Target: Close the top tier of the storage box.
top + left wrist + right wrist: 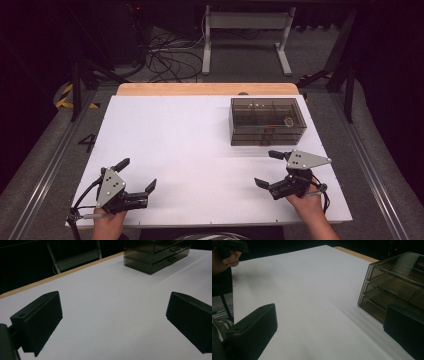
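**Both claws empty, drawer box ahead on the right**

My right claw [270, 169] hangs just above the white table [190, 150], jaws spread wide with nothing between them. My left claw [136, 175] sits near the table's front left corner, spread just as wide and just as empty. In the right gripper view my left hand [227, 258] shows at the top left corner, well apart from everything else.

Beyond the right claw, near but not touching, stands the smoky see-through drawer box [267, 121], towards the back right of the table. From the left claw it is well apart, seen at the top of the left gripper view [155, 255].

I judge the box to be hard plastic: stiff, fairly light, smooth and slippery on its flat walls, and liable to slide if I push on it. The drawers seem to carry small pulls on their fronts [172, 259]; those look the surest place for a pinch, with the other claw steadying the case.

Something small and pale lies in the top compartments [287, 120]; I cannot tell what. The drawer contents are too dark to read, and my own jaw covers the box's lower corner in the right gripper view.
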